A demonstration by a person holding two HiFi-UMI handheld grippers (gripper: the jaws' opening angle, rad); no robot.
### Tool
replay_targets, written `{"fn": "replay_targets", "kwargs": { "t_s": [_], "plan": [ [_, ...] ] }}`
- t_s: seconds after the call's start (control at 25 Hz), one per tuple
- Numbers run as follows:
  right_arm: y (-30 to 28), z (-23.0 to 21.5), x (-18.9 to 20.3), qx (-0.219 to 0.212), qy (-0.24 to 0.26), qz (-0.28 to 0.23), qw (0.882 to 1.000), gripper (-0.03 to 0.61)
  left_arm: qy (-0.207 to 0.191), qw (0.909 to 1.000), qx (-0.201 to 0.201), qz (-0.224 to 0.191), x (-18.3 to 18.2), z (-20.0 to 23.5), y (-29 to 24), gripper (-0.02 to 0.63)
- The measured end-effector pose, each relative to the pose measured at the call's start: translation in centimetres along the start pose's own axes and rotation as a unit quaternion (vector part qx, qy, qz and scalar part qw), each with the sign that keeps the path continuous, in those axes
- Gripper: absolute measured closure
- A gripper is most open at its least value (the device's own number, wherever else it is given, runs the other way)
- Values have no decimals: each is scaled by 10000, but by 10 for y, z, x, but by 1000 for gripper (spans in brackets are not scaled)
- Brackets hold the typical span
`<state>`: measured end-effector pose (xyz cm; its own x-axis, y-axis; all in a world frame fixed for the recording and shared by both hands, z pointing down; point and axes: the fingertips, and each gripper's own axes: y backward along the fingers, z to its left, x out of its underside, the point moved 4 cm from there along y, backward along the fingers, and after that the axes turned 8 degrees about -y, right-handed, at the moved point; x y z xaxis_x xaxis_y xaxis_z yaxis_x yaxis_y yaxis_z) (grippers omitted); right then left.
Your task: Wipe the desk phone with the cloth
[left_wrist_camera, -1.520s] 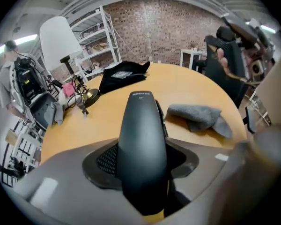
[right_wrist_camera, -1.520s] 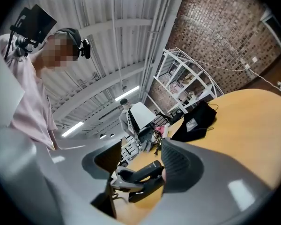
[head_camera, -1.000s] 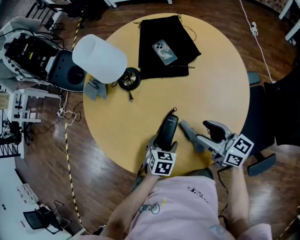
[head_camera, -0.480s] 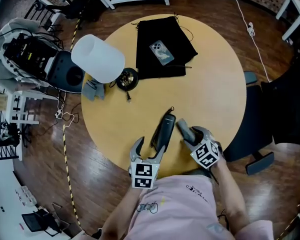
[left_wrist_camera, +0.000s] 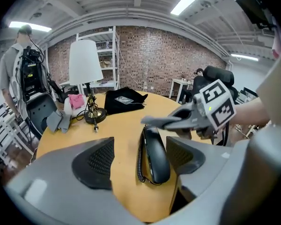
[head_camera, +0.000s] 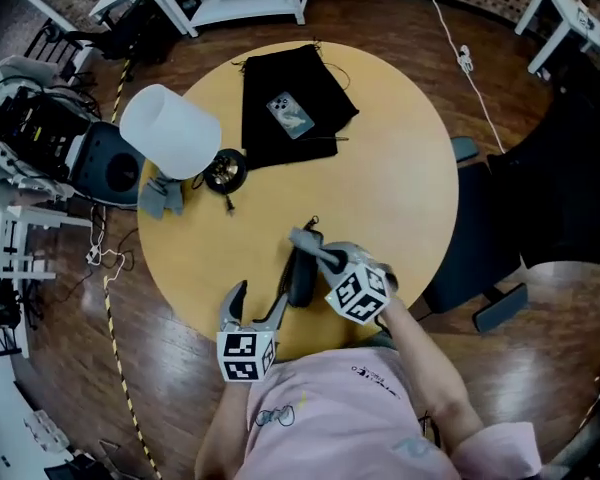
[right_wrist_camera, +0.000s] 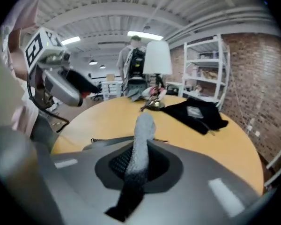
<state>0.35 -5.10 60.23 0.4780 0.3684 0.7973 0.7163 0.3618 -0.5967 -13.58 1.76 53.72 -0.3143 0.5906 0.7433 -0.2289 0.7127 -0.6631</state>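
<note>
Lamp (head_camera: 170,131) and black bag (head_camera: 268,136) (smartphone (head_camera: 289,115) atop) sit beyond the handset (head_camera: 298,286).

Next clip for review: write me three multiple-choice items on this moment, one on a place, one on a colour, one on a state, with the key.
1. Where does the smartphone lie?
A on the floor
B on the black fabric
C on a chair seat

2. What colour is the lamp shade?
A white
B red
C green

3. How is the left hand-held gripper?
A shut on a cup
B shut and empty
C open

Key:
1 B: the head view shows it lying on the fabric.
2 A: the shade is plainly white in every view.
3 C: its own view shows the pads well apart, pressing on nothing.
</note>
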Motion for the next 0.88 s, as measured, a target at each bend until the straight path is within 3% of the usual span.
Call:
{"fn": "replay_targets", "kwargs": {
  "t_s": [0.12,0.2,0.28,0.36,0.44,0.52,0.6,0.72,0.8,0.88],
  "plan": [
    [-31,65,16,-1137,589,544,9903,557,60,9997,-44,-223,-10,15,-2,256],
    [-23,91,22,-1586,653,570,9835,555,110,9994,19,-315,-16,21,-5,256],
    [-10,77,17,-1322,271,399,9900,555,133,9992,100,-358,-24,21,-6,256],
    [5,34,6,-534,-398,168,9976,555,64,9990,204,-382,-32,15,-4,256],
    [19,-10,2,337,-921,53,9952,555,-59,9986,330,-404,-38,8,-3,256],
    [27,-30,13,795,-1224,245,9890,555,-169,9979,489,-386,-41,0,-8,249],
    [26,-8,33,379,-1171,705,9899,555,-288,9973,615,-295,-40,-9,-15,236],
    [29,62,57,-838,-487,1233,9876,555,-500,9957,773,-43,-33,-25,-28,232],
    [39,75,66,-839,-535,1223,9875,555,-783,9933,822,214,-28,-38,-40,232],
    [50,64,76,-528,-958,1119,9877,555,-1176,9889,750,520,-21,-49,-57,232]
  ]
}}
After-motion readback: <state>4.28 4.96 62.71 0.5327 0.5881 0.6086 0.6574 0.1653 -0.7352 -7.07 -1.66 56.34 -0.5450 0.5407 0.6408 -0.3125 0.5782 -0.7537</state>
